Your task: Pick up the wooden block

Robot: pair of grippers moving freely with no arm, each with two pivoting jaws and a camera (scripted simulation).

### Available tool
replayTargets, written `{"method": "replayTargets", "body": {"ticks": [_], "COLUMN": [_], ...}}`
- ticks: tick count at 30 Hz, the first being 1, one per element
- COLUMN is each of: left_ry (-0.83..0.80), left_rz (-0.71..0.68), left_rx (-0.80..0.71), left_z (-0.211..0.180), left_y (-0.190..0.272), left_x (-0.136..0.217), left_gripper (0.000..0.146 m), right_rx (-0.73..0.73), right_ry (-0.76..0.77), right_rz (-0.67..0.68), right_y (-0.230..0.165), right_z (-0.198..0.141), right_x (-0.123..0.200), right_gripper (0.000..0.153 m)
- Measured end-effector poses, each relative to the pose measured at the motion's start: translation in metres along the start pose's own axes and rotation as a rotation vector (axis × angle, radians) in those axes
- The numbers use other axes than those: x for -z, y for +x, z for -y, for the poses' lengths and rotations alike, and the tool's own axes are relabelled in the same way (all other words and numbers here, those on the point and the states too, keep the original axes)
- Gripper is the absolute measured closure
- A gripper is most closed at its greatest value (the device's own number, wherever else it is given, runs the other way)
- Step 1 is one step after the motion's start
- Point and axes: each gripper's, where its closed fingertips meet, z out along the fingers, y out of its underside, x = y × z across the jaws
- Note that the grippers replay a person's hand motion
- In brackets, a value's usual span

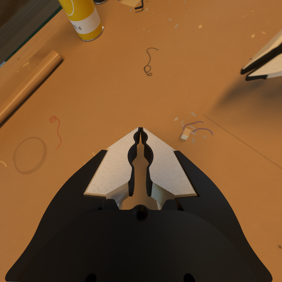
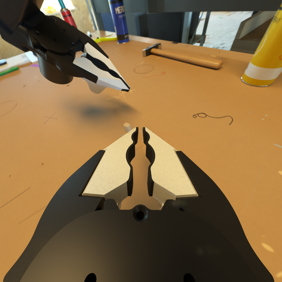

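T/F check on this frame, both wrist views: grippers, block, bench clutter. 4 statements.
1. The left gripper holds the wooden block. False: its fingertips meet on nothing; the block lies on the workbench.
2. The right gripper has a narrow gap between its fingertips. True.
3. The hammer stands upright. False: it lies flat.
4. The yellow can stands upright. True.

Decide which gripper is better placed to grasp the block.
Right. The right gripper is slightly open with the block just beside its left fingertip; the left gripper is shut and farther from it.
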Motion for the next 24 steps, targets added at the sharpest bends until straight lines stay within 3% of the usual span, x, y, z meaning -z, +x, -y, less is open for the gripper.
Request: {"method": "replayTargets", "body": {"ticks": [7,11,24], "left_ry": [0.046,0.015,-0.134], "left_rz": [-0.086,-0.211,-0.393], "left_rx": [0.049,0.034,-0.160], "left_z": [-0.012,-0.022,-0.027], "left_y": [0.036,0.054,0.074], "left_x": [0.017,0.009,-0.027], "left_gripper": [0.146,0.133,0.131], "right_rx": [0.214,0.279,0.249], "right_ry": [-0.175,-0.189,-0.161], "right_rz": [0.112,0.163,0.163], "right_y": [0.014,0.020,0.020], "right_z": [0.005,0.007,0.005], "right_x": [-0.001,-0.011,-0.011], "right_gripper": [0.140,0.136,0.136]}}
